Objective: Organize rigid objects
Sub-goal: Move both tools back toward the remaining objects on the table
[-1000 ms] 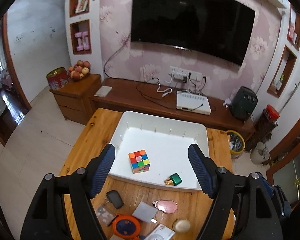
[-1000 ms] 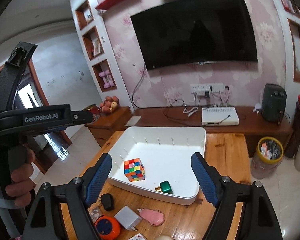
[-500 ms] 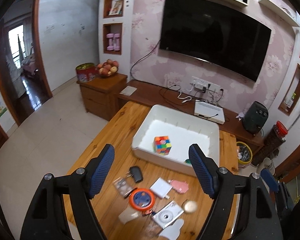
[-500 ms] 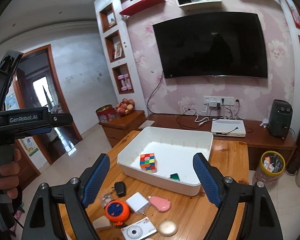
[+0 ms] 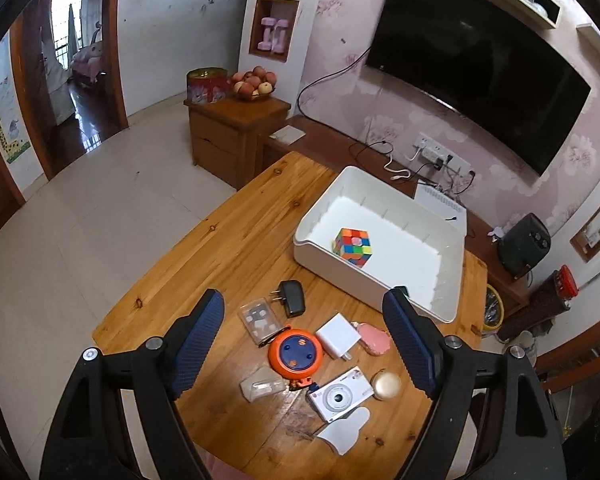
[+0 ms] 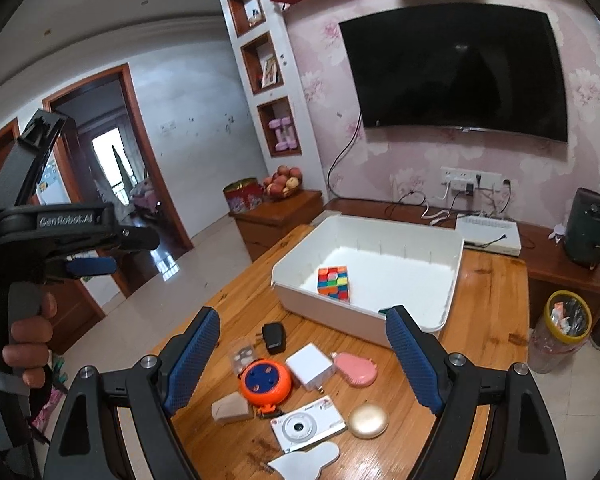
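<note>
Both our grippers, left gripper (image 5: 304, 336) and right gripper (image 6: 302, 354), hang spread wide and empty above the clutter. We're between picks, judging by it: next comes dropping onto the round orange reel (image 5: 296, 351) or glossy white camera (image 5: 340, 394). Beyond, the smooth white bin (image 5: 332, 268) holds the cube (image 5: 352, 247).

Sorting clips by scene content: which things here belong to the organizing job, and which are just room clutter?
Job items:
white plastic bin holding a multicoloured puzzle cube
on the wooden table: round orange cable reel, black plug adapter, white square charger, white compact camera, gold round compact

Just lying about:
wall-mounted black television
bowl of peaches
yellow-rimmed waste bin
</note>
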Tool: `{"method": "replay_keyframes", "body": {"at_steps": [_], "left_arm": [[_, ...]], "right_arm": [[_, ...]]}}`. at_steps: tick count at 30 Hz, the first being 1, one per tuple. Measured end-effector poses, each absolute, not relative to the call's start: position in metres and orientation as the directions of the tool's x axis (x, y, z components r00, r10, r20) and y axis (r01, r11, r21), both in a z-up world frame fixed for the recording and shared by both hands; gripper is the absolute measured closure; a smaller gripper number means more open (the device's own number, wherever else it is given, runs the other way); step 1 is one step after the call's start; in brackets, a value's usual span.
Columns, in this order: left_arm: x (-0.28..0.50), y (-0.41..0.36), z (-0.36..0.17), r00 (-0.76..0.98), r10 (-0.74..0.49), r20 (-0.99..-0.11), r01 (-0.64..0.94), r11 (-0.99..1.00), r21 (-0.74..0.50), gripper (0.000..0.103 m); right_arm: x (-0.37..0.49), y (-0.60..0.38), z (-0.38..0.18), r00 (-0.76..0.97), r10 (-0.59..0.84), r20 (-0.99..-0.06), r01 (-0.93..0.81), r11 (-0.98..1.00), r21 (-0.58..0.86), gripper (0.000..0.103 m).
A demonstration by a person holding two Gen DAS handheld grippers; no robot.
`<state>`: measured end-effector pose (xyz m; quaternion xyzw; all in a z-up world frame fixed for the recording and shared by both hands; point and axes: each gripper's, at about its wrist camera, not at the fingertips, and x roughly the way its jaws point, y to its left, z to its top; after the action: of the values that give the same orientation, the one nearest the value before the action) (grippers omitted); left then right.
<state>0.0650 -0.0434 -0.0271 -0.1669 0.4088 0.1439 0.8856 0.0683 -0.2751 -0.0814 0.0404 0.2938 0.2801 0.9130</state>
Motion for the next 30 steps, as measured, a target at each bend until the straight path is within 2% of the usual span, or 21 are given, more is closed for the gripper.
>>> {"method": "replay_keyframes", "body": {"at_steps": [7, 14, 22, 30], "left_arm": [[0.076, -0.04, -0.044, 0.556, 0.136, -0.82, -0.372, 0.923, -0.1, 0.019], [0.087, -0.026, -0.062, 0.481, 0.116, -0.869, -0.305, 0.952, -0.042, 0.019], [0.099, -0.014, -0.081, 0.417, 0.067, -0.907, -0.176, 0.984, -0.008, 0.019], [0.111, -0.004, -0.098, 0.351, 0.005, -0.937, -0.047, 0.999, -0.012, 0.019]], "right_arm": [[0.071, -0.262, -0.102, 0.587, 0.564, -0.581, -0.511, 0.815, 0.274, 0.017], [0.074, -0.246, -0.128, 0.516, 0.538, -0.667, -0.461, 0.83, 0.313, 0.017], [0.076, -0.225, -0.152, 0.479, 0.448, -0.755, -0.343, 0.887, 0.309, 0.017], [0.068, -0.206, -0.165, 0.48, 0.377, -0.792, -0.197, 0.926, 0.322, 0.017]]}}
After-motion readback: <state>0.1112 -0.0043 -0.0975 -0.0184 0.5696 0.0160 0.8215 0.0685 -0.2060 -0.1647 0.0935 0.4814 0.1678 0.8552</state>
